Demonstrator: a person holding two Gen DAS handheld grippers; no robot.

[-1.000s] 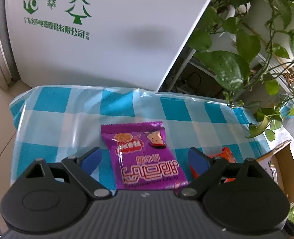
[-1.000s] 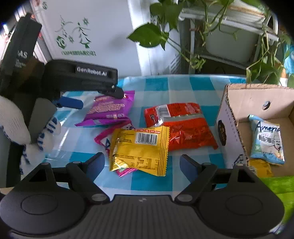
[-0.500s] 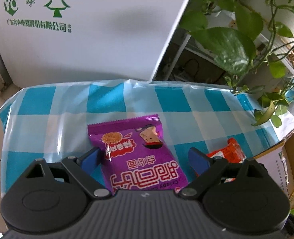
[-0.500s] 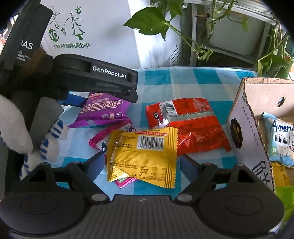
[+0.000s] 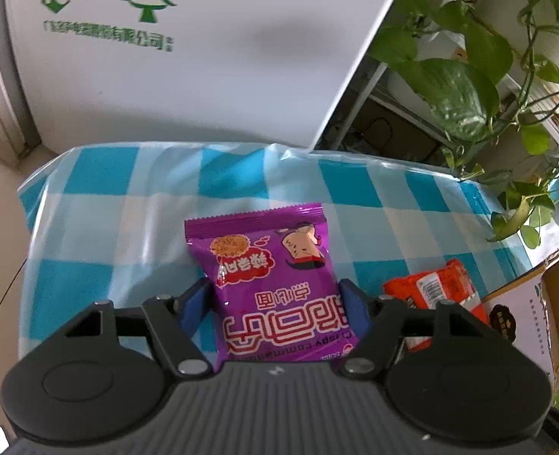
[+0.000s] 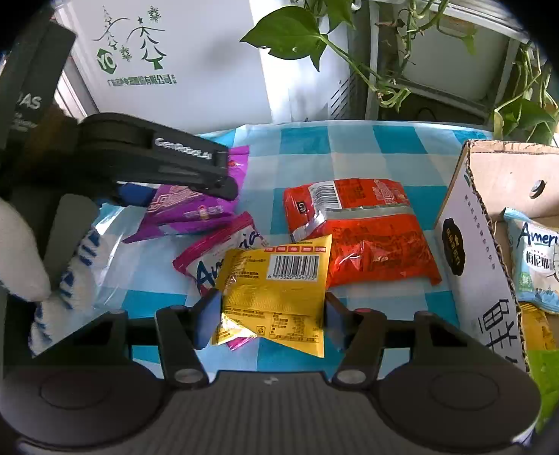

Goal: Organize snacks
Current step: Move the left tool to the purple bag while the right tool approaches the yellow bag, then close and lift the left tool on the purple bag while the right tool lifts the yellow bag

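Observation:
A purple snack packet [image 5: 275, 284] lies on the blue checked tablecloth [image 5: 127, 227]. My left gripper [image 5: 275, 309] has closed its blue pads against the packet's two sides; the right wrist view shows it [image 6: 188, 204] under the left gripper's body. My right gripper [image 6: 270, 318] has its blue pads against both sides of a yellow packet [image 6: 279, 284] that lies over a pink packet [image 6: 222, 250]. A red packet [image 6: 359, 231] lies beside them. A cardboard box [image 6: 476, 235] at the right holds a light blue packet [image 6: 537, 258].
A white board with green print [image 5: 184, 38] stands behind the table. Leafy plants [image 5: 461, 87] hang at the back right. The table's left edge [image 5: 25, 227] drops to the floor. A green packet [image 6: 552, 379] lies in the box's near corner.
Both grippers moved forward and narrowed their jaws: the left onto the purple packet, the right onto the yellow packet. The packets have not moved off the cloth.

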